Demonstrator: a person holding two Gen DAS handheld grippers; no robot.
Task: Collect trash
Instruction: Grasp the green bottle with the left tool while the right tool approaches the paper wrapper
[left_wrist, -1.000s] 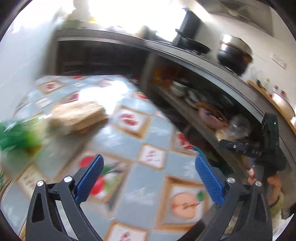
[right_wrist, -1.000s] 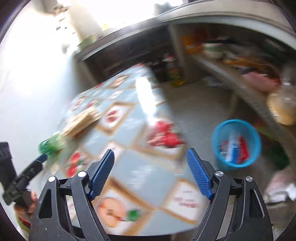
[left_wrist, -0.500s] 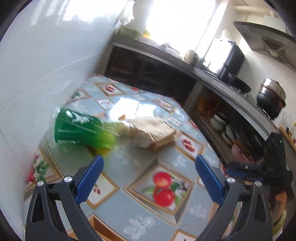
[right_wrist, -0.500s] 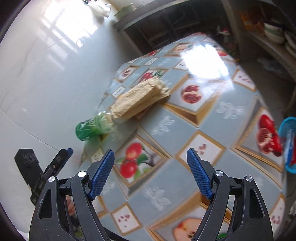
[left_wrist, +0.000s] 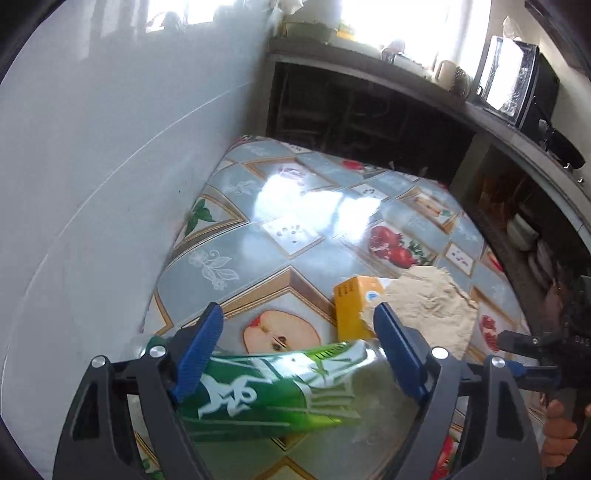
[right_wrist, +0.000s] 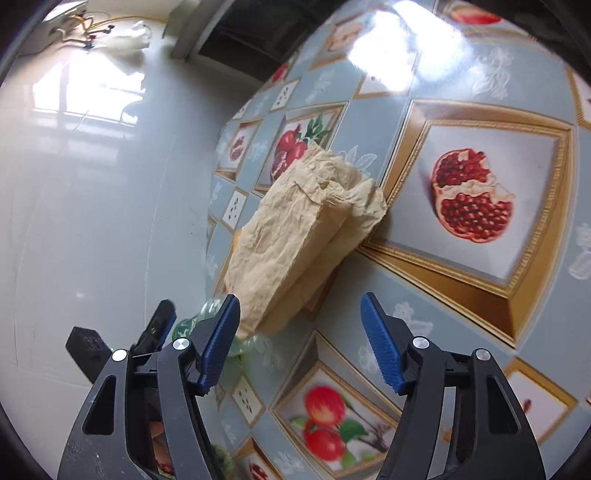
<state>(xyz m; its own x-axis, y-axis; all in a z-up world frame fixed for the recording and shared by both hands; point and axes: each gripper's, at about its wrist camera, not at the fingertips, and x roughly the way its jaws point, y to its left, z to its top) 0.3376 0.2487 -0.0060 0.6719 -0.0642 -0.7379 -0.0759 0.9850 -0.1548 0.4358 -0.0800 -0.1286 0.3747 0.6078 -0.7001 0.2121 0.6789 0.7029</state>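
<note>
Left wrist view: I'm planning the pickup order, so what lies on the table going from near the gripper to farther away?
Green bottle between the closing left gripper's jaws → yellow box → crumpled beige paper → bare fruit-print tablecloth.

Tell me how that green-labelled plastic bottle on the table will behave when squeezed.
The green-labelled bottle looks clear, thin-walled and empty, so probably light and likely to crumple. It lies on its side on the glossy tablecloth, so it may roll or slip as the left hand-held gripper closes around it.
</note>
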